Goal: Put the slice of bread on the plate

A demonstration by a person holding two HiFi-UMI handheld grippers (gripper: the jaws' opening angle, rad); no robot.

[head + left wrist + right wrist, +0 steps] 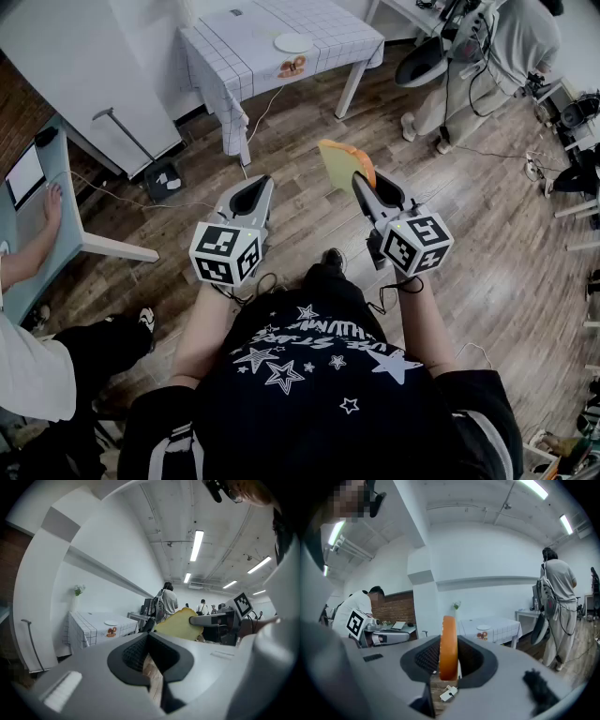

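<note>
My right gripper (pixel 361 178) is shut on the slice of bread (pixel 343 163), pale yellow with an orange crust, held on edge above the wooden floor. In the right gripper view the bread (pixel 449 648) stands upright between the jaws, crust toward the camera. From the left gripper view the slice (pixel 180 623) and the right gripper (pixel 206 623) show off to the right. My left gripper (pixel 248 197) is beside it on the left, jaws together with nothing between them. The white plate (pixel 293 43) lies on the checked table (pixel 225 52) far ahead, also visible as the plate (pixel 483 627).
A person (pixel 459 66) with a bag stands at the right of the checked table. Another person sits at a grey desk (pixel 56 225) on the left with a laptop (pixel 24 174). A cane (pixel 127 131) leans by the white pillar. Cables trail over the floor.
</note>
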